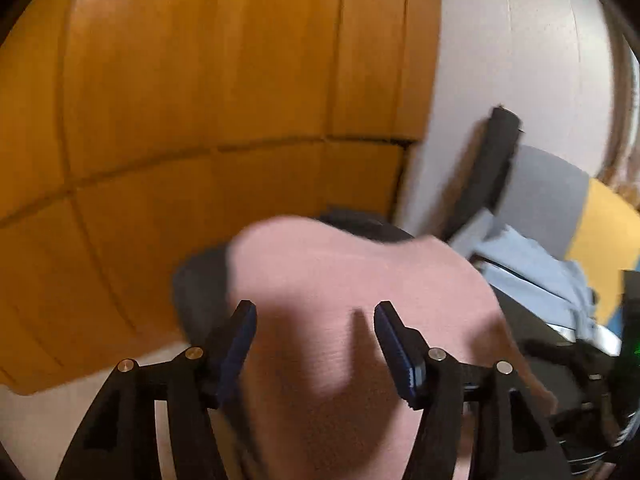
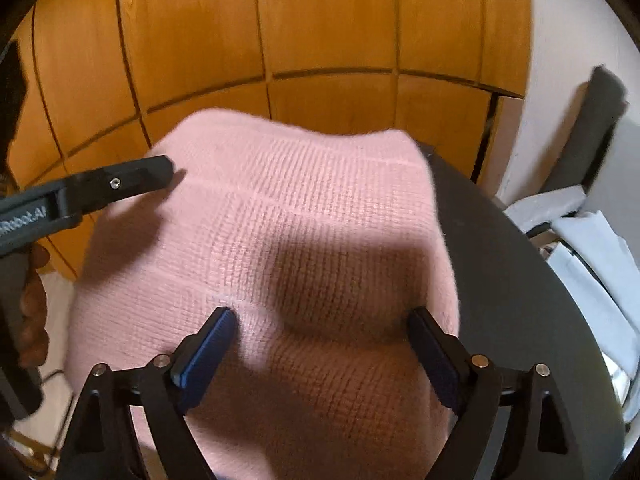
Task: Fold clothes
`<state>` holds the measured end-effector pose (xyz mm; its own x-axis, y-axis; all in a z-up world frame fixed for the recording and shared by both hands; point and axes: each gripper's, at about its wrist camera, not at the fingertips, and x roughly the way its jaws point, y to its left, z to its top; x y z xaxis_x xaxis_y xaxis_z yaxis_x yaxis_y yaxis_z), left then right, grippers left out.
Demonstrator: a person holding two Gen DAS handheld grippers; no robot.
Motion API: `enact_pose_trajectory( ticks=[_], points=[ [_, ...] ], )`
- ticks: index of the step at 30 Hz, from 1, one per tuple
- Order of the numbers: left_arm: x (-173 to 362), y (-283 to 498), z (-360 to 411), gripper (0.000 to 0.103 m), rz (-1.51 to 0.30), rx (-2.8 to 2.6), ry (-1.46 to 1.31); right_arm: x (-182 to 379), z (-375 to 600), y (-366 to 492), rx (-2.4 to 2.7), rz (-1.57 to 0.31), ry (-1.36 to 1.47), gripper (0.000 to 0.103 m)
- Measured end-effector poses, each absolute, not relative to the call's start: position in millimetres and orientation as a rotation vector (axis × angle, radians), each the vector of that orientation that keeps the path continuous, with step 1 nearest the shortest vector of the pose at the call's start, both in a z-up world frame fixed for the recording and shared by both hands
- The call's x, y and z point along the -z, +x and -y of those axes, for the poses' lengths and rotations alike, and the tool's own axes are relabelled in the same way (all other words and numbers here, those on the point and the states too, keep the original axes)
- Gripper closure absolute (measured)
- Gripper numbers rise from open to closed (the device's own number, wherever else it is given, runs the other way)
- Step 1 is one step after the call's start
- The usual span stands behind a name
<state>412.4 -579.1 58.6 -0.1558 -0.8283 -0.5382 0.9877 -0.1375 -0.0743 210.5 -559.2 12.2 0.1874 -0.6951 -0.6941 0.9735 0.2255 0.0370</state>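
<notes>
1. While the pink knitted sweater [image 2: 280,248] lies folded on the dark round bench [image 2: 520,280], both tools hang just above it.
2. The right tool [image 2: 320,320] has its jaws spread wide, and nothing is pinched between its blue pads [image 2: 208,348].
3. The left tool [image 1: 316,320] is also spread and empty; in the right wrist view its finger [image 2: 132,180] reaches over the far left edge of the sweater.
4. Behind the bench stand orange wooden panels [image 2: 320,32].
5. Light blue cloth [image 1: 532,272] lies to the right, beside the bench.
</notes>
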Motion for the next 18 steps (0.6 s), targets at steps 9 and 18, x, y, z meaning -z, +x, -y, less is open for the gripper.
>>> enact_pose_trajectory(
  ticks=[9, 18],
  points=[
    [-91.0, 406.5, 498.5, 0.030, -0.344, 1.661, 0.501, -67.5, 442.5, 214.3, 1.457, -0.523, 0.500, 0.000],
    [-96.9, 411.1, 462.9, 0.042, -0.378, 1.709, 0.463, -87.0, 404.6, 232.0, 1.559, -0.497, 0.408, 0.000]
  ],
)
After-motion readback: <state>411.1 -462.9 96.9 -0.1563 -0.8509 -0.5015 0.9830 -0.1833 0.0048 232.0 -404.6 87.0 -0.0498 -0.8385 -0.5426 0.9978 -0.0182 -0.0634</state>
